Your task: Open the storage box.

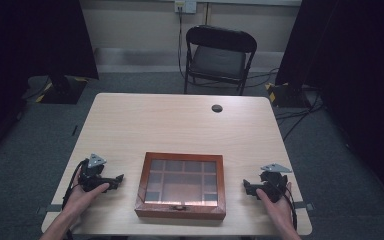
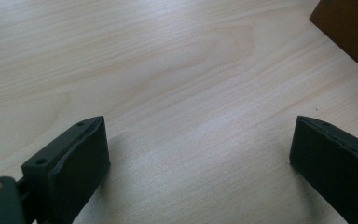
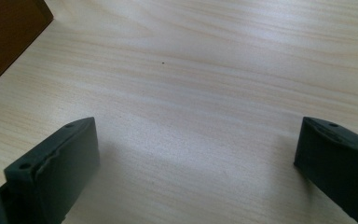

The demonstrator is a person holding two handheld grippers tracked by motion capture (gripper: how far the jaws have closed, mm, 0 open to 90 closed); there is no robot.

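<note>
Chair (image 1: 221, 55) beyond table (image 1: 180, 120): high view's own.

Recording lab: black curtains (image 1: 35, 35), taped stand bases (image 1: 62, 90), floor cables (image 1: 300, 117), folding chair (image 1: 219, 57).

A: Left tool (image 2: 200, 154) — how set?

B: Wide apart, two black jaws rising from the bottom corners, nothing between them but bare wood.

A: Touching anything?

B: Hard to tell; low over the desk (image 2: 168, 70), soft shadows beside each jaw.

A: Pads?

B: Dark, flat, slightly worn along the edges, with small screw holes on the outer faces.

A: Anything else nearby?

B: Corner of a brown wooden box (image 2: 352, 30) at the upper right, well apart from both jaws. Pale grain everywhere else.
</note>
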